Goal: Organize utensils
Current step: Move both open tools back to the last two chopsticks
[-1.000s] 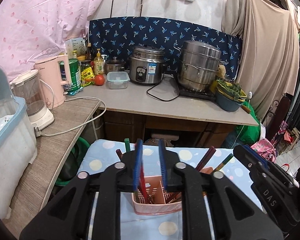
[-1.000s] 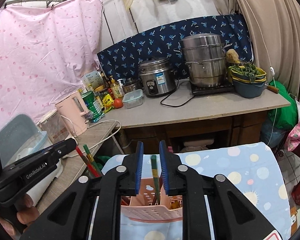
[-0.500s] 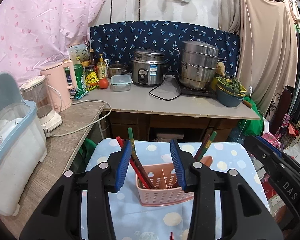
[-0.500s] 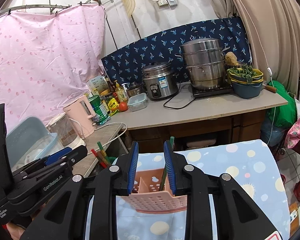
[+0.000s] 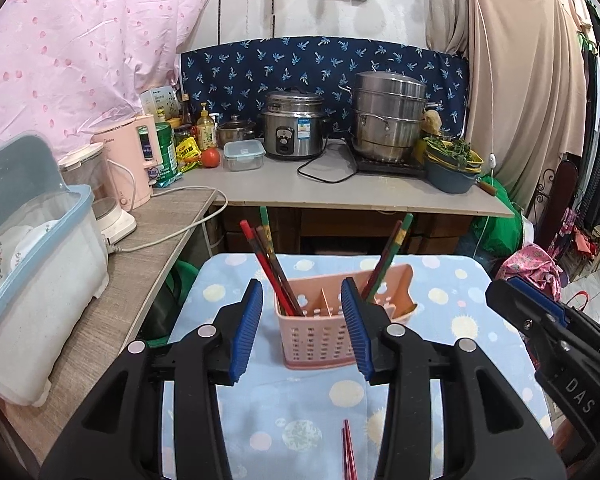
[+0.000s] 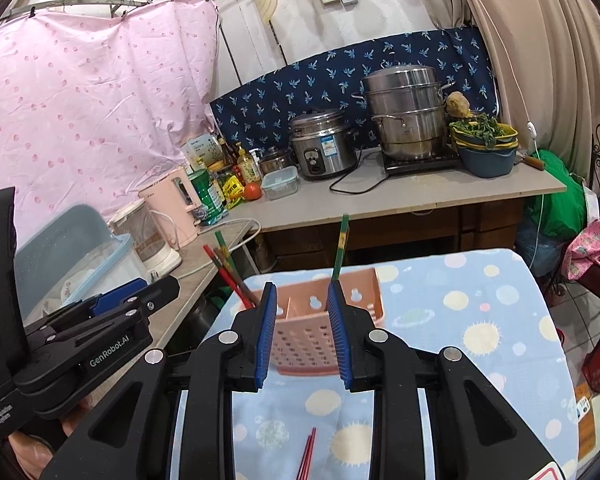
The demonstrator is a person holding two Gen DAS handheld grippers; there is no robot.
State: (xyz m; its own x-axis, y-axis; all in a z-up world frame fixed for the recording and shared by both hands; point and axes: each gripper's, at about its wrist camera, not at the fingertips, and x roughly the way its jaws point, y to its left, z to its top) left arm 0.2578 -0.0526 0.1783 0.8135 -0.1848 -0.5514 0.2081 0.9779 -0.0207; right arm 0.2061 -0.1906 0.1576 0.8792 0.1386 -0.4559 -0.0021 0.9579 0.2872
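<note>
A pink slotted utensil basket (image 5: 324, 336) (image 6: 316, 332) stands on the spotted blue cloth. Red and green chopsticks (image 5: 270, 264) lean out of its left compartment. Others (image 5: 388, 256) lean out of its right side. One green chopstick (image 6: 341, 248) sticks up from the basket in the right wrist view. My left gripper (image 5: 302, 300) is open and sits short of the basket, with nothing between its pads. My right gripper (image 6: 302, 296) is open more narrowly, also short of the basket and holding nothing. Loose red chopsticks (image 5: 348, 452) (image 6: 306, 456) lie on the cloth below the grippers.
A wooden counter (image 5: 100, 312) on the left holds a plastic dish box (image 5: 40, 280), a blender and a pink kettle (image 5: 134, 160). The far counter (image 5: 340, 196) carries a rice cooker (image 5: 294, 130), a steel steamer (image 5: 388, 116), a bowl of greens and bottles.
Both grippers have drawn back from the basket. The left jaws have spread wider and the right slightly. The chopsticks that were between the jaws now stand free in the basket.
</note>
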